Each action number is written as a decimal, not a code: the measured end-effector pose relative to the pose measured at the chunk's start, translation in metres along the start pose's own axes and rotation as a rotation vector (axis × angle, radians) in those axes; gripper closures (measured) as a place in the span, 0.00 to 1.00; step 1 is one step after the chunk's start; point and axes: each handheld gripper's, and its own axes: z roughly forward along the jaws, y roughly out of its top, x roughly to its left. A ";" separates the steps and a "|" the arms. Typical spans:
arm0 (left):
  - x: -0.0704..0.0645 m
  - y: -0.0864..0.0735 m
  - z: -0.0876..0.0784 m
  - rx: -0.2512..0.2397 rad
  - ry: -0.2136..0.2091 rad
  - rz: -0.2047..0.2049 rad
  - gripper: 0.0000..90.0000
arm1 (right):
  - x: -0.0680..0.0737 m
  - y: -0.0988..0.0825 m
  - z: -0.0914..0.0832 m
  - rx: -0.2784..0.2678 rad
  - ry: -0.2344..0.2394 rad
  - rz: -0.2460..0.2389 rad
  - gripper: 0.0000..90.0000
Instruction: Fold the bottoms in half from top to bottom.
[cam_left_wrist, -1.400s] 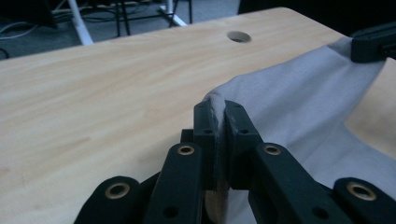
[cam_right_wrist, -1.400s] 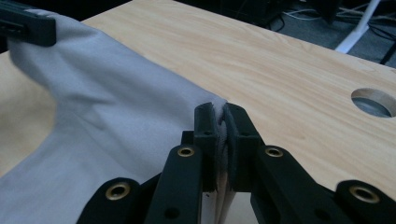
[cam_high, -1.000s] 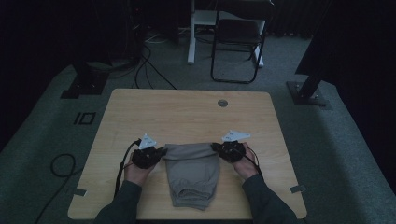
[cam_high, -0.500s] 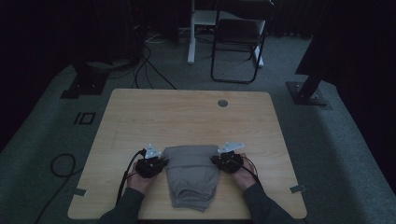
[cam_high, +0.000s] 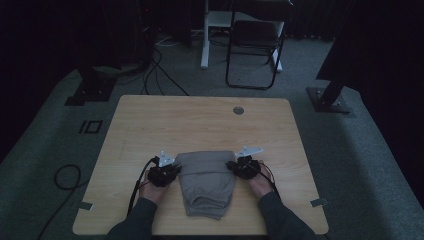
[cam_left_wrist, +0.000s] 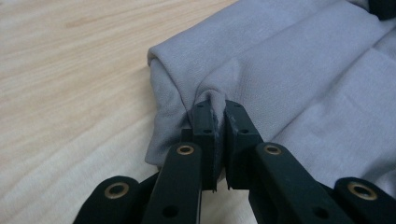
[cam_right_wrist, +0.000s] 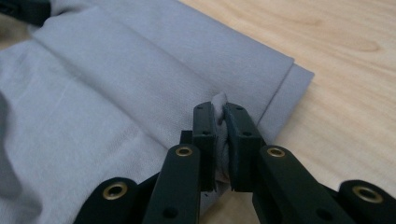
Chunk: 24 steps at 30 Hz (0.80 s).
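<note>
A folded grey garment (cam_high: 207, 180) lies on the near middle of the wooden table (cam_high: 200, 125). My left gripper (cam_high: 165, 172) is at the garment's left edge, shut on a pinched fold of grey cloth (cam_left_wrist: 212, 100). My right gripper (cam_high: 243, 166) is at its right edge, shut on a small ridge of the same cloth (cam_right_wrist: 219, 100). In the left gripper view the garment (cam_left_wrist: 299, 74) spreads to the right of the jaws. In the right gripper view the garment (cam_right_wrist: 116, 79) spreads to the left, its folded corner resting on the wood.
A round grommet (cam_high: 238, 110) sits near the table's far edge. Beyond the table stand a dark chair (cam_high: 255, 45) and a white desk leg (cam_high: 205, 35). Cables (cam_high: 155, 65) trail over the carpet at far left. Bare wood stretches across the far half.
Both hands have drawn toward the near edge with the garment's upper edge in their grip, and the cloth now lies flatter and more compactly folded.
</note>
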 end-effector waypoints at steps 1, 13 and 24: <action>0.001 0.001 0.002 -0.002 0.004 -0.002 0.94 | -0.002 0.002 0.002 -0.003 -0.003 0.008 0.94; 0.012 0.011 0.014 -0.013 0.027 -0.020 0.94 | -0.018 0.018 0.017 -0.009 -0.037 0.043 0.94; 0.022 0.021 0.023 -0.011 0.049 -0.036 0.94 | -0.023 0.031 0.027 0.003 -0.072 0.044 0.93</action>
